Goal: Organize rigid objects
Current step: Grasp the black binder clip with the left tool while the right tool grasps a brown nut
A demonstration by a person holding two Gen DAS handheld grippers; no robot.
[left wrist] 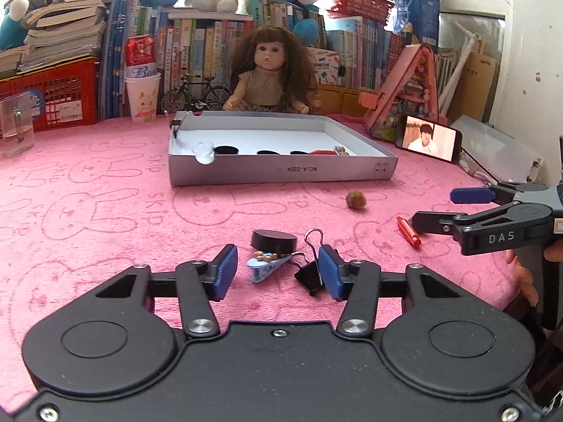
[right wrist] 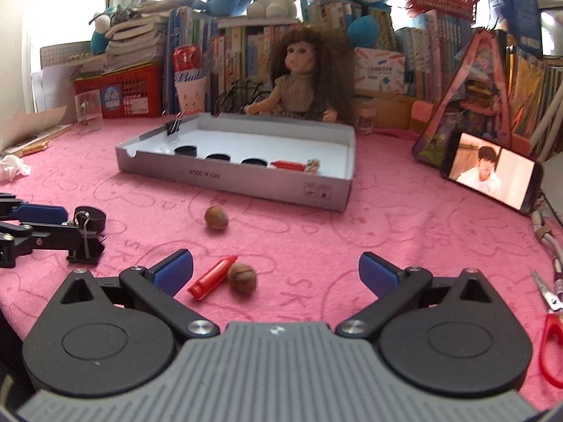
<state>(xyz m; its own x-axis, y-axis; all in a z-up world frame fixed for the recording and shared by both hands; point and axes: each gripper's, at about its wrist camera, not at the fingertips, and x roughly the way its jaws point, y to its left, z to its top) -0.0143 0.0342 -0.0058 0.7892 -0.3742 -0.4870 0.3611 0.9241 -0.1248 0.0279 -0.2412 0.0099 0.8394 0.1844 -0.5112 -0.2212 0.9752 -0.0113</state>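
Your left gripper (left wrist: 276, 270) sits low over the pink rabbit-print table cloth (left wrist: 105, 211), jaws partly spread. Its right blue pad touches the small black metal binder clip (left wrist: 309, 274), its left pad touches nothing, so no pinch yet. The light blue plastic hair clip with a tiny figure on it (left wrist: 265, 263) lies between the pads, and the black round puck-like disc (left wrist: 274, 241) lies just beyond them.

Your right gripper (right wrist: 276, 274) hangs with jaws spread wide and empty over the red plastic crayon-shaped piece (right wrist: 211, 277) and the brown hazelnut (right wrist: 242, 277), which touch each other between the pads, nearer the left one.

Largest thing ahead is the shallow grey-white cardboard box tray (right wrist: 246, 183), near the middle of the cloth. Inside it are three black discs in a row, another red crayon-shaped piece and a small figure clip. A second black binder clip (right wrist: 174, 126) is clamped on its far left wall.

A smartphone showing a video (right wrist: 489, 172) leans right of the tray. Red-handled scissors (right wrist: 549, 327) lie at the far right edge. A second brown hazelnut (right wrist: 215, 217) rests alone between tray and grippers.
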